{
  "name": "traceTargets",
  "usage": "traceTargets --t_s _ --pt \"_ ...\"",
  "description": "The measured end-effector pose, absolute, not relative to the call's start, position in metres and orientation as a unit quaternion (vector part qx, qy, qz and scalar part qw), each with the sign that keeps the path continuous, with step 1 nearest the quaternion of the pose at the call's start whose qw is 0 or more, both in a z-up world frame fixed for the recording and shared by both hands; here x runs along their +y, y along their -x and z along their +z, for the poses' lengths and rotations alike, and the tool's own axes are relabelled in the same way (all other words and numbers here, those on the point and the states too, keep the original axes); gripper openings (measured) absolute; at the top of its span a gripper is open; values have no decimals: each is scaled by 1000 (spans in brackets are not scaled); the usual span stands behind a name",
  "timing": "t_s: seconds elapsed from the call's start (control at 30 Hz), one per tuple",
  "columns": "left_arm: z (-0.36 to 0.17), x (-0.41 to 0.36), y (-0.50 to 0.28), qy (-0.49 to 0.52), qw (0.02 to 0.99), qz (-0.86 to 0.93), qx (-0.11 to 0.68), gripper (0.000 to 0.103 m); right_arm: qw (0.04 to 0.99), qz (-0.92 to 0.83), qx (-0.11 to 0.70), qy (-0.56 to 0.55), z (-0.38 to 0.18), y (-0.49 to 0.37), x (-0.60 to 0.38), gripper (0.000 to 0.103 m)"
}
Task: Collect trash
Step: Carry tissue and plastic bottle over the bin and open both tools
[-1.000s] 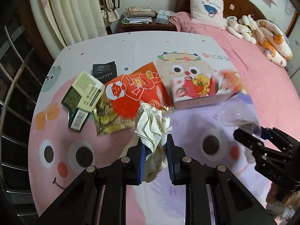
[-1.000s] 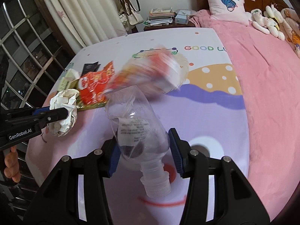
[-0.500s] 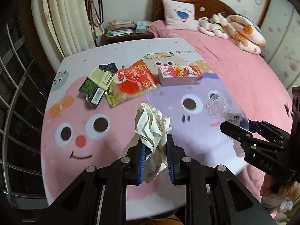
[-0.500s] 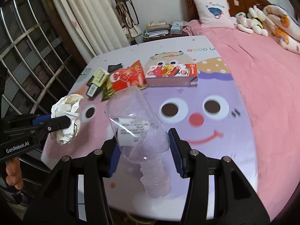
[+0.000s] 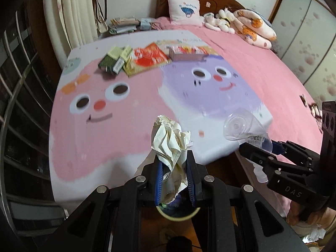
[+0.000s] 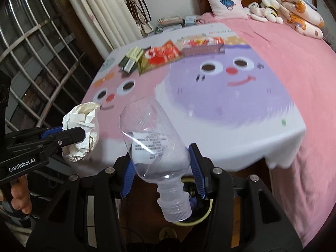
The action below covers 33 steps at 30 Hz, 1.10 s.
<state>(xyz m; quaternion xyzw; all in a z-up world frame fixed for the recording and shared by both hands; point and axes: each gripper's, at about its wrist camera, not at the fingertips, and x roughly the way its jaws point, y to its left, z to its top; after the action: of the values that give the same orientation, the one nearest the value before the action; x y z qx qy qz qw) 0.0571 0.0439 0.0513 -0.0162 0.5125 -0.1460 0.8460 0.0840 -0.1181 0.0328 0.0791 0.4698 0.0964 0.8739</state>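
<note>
The left tongs (image 5: 174, 176) pinched a crumpled paper wad (image 5: 170, 140) at lower centre of their frame; the right tongs (image 6: 161, 174) clamped a clear plastic bottle (image 6: 153, 140), cap downward. Below both showed a pale bin rim (image 5: 178, 217), off the near edge of the cartoon-printed surface (image 5: 100, 130). This looked like the drop step: centring over the bin and releasing. Wrappers (image 5: 147, 59) waited upper centre.

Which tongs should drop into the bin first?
Probably left: the crumpled paper in the left tongs hangs directly over the trash bin. The right tongs' plastic bottle looks similarly close.
</note>
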Motion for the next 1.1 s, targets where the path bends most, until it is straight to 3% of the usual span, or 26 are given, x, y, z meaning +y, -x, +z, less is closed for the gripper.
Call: traceTargets --t_s 0.47,1.1 --pt "-31 21 0 25 791 -170 587 20 807 81 578 -89 -62 -19 -122 44" --pt "-303 -33 -9 14 744 -121 657 20 744 54 652 -135 -341 -41 -161 45"
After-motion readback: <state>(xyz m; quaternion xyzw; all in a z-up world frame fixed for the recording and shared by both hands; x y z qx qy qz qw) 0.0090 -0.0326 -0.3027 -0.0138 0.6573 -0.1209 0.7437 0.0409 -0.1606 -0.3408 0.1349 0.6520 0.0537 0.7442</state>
